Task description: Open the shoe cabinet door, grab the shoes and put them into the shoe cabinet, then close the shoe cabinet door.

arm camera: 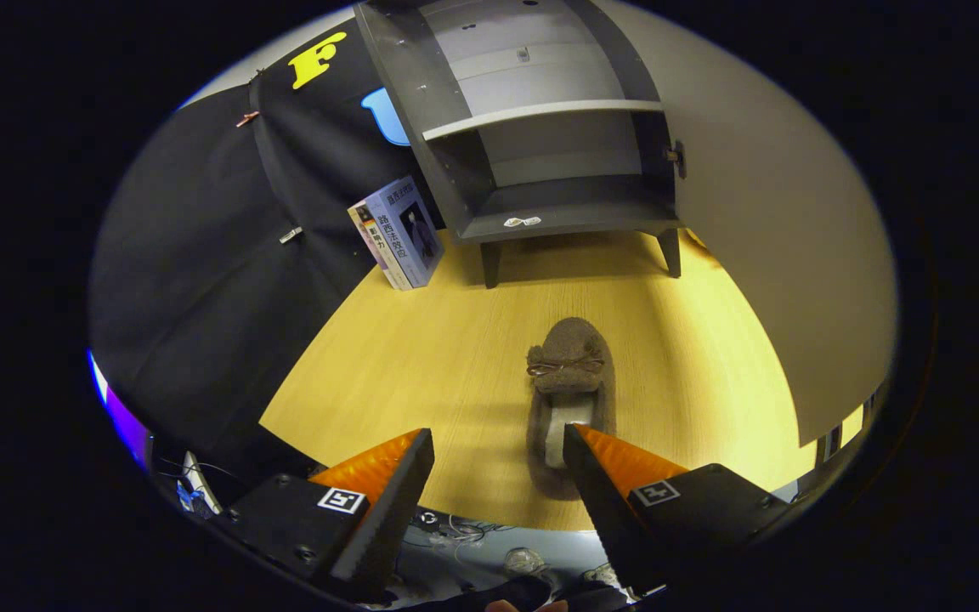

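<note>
**Shoe cabinet open, slipper on worktop, jaws spread and empty**

Worktop point(421, 374): pale wood-grain surface, carrying every item listed below and running from under the jaws out to the booth wall.

Cabinet door point(761, 255): large pale panel, swung wide open, standing far beyond the right jaw and hinged to the cabinet's right side.

Shoe cabinet point(540, 127): grey body on short dark legs, well beyond the jaws at the far end of the worktop. Interior exposed: one pale shelf across the middle, a compartment above it and one below. Both compartments hold no shoes. A small pale sticker lies on the front edge of the bottom board.

Books point(400, 231): two, upright and leaning against each other, just beside the cabinet's left side, far ahead of the left jaw.

Slipper point(570, 365): one fuzzy brown slipper with a small bow across the top, toe pointing toward the cabinet, lying flat on the worktop just ahead of the right jaw. Its heel end passes behind the tip of the right finger; whether they touch cannot be told.

Gripper point(498, 442): jaws wide apart, holding nothing. The slipper sits off toward the right finger, not centred in the gap.
</note>
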`<state>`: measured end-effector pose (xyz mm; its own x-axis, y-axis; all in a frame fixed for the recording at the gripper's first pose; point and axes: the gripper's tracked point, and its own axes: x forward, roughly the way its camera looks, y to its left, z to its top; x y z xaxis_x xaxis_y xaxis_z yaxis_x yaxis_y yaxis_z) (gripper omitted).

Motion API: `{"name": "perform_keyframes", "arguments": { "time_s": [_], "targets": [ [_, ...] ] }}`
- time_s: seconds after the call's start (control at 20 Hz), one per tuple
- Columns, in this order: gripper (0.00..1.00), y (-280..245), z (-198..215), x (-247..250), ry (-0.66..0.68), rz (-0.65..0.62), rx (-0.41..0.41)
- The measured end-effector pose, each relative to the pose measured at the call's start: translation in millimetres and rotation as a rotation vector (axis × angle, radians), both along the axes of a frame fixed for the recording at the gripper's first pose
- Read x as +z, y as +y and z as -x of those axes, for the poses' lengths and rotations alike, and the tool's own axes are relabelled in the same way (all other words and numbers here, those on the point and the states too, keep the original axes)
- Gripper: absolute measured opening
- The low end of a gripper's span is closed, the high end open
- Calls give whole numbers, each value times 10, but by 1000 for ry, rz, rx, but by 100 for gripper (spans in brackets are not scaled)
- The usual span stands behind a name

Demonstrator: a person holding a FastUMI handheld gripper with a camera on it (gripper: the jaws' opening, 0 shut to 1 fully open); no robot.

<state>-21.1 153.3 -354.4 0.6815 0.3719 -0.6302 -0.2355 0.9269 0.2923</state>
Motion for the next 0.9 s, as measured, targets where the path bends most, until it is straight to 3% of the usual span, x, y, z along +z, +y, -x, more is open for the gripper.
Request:
{"name": "perform_keyframes", "arguments": {
  "time_s": [0.15,0.45,0.6,0.75,0.9],
  "targets": [
    [98,69,-192,-362,19,48,5],
    [98,156,-673,-876,10,97,-70],
    [77,177,-965,-1021,-8,116,-130],
    [66,86,-1204,-1118,-31,173,-190],
    [15,125,-1230,-1085,-28,145,-161]
  ]
}}
